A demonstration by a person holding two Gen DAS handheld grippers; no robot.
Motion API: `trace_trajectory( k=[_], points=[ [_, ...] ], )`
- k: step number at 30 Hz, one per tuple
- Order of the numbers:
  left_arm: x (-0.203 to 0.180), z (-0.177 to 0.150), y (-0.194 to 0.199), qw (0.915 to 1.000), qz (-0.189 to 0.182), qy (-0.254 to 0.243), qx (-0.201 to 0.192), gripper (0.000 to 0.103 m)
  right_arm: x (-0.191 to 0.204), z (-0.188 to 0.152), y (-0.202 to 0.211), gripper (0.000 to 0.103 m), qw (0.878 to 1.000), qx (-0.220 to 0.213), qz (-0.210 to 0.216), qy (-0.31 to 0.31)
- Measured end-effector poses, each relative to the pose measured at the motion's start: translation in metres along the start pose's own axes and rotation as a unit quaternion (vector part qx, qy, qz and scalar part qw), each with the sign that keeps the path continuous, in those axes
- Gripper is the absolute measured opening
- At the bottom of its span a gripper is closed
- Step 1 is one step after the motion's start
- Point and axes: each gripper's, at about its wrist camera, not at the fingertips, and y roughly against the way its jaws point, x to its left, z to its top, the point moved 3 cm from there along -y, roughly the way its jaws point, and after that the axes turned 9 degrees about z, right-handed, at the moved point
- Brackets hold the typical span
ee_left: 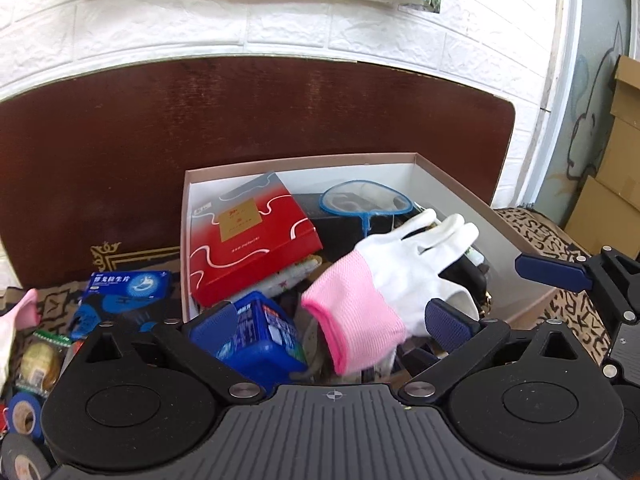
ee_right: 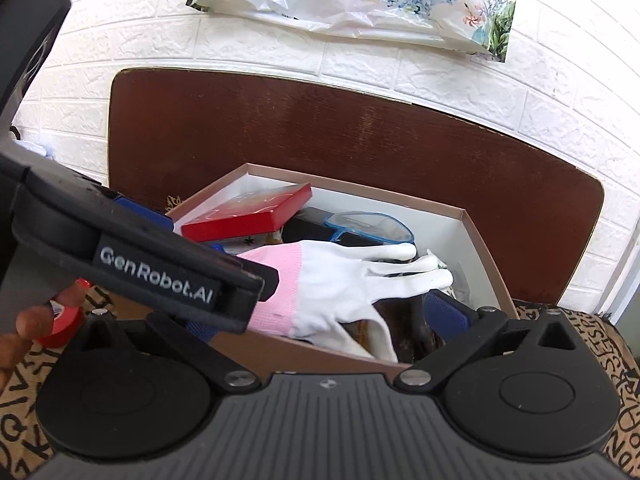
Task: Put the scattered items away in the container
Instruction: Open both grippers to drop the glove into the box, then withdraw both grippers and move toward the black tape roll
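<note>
A white glove with a pink cuff lies on top of the items in the pink-rimmed open box. It also shows in the right wrist view inside the box. My left gripper is open, its fingers either side of the glove's cuff and a blue tub. My right gripper is open over the box's near wall, the glove between its fingers; its left finger is hidden behind the left gripper's body. The box also holds a red box and a blue hand net.
On the patterned cloth left of the box lie a blue medicine carton, tape rolls and a small packet. A red tape roll sits by a hand. A brown headboard and white brick wall stand behind.
</note>
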Motion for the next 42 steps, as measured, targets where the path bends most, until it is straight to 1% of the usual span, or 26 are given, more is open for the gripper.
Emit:
trace_trajectory(
  k=[9, 14, 18, 22, 25, 27, 29, 35, 38, 42],
  points=[
    [-0.006, -0.009, 0.028, 0.9999, 0.005, -0.007, -0.012, 0.103, 0.017, 0.000, 0.021, 0.103, 1.000, -0.006, 0.007, -0.001],
    [-0.004, -0.013, 0.044, 0.9999, 0.005, 0.003, -0.015, 0.103, 0.028, 0.001, 0.035, 0.103, 1.000, -0.014, 0.005, -0.004],
    [0.004, -0.020, 0.062, 0.9996, 0.008, 0.015, -0.023, 0.103, 0.041, 0.003, 0.046, 0.103, 1.000, -0.024, 0.013, -0.013],
    [0.025, -0.038, 0.085, 0.9987, 0.018, 0.030, -0.037, 0.103, 0.067, 0.001, 0.054, 0.103, 0.998, -0.032, 0.045, -0.013],
    [0.046, -0.056, 0.102, 0.9976, 0.032, 0.042, -0.044, 0.103, 0.091, -0.001, 0.054, 0.103, 0.995, -0.023, 0.098, -0.020],
    [0.063, -0.069, 0.111, 0.9970, 0.035, 0.055, -0.041, 0.103, 0.109, -0.004, 0.051, 0.103, 0.992, -0.018, 0.120, -0.018],
    [0.080, -0.083, 0.119, 0.9962, 0.041, 0.069, -0.032, 0.103, 0.128, -0.008, 0.046, 0.103, 0.991, -0.009, 0.134, -0.011],
    [0.133, -0.122, 0.130, 0.9918, 0.084, 0.096, -0.004, 0.103, 0.171, -0.021, 0.030, 0.103, 0.985, 0.020, 0.171, -0.001],
    [0.155, -0.136, 0.131, 0.9891, 0.094, 0.113, 0.006, 0.103, 0.185, -0.026, 0.023, 0.103, 0.983, 0.030, 0.178, -0.003],
    [0.181, -0.146, 0.129, 0.9855, 0.110, 0.129, 0.017, 0.100, 0.201, -0.029, 0.010, 0.103, 0.981, 0.038, 0.189, -0.001]
  ],
)
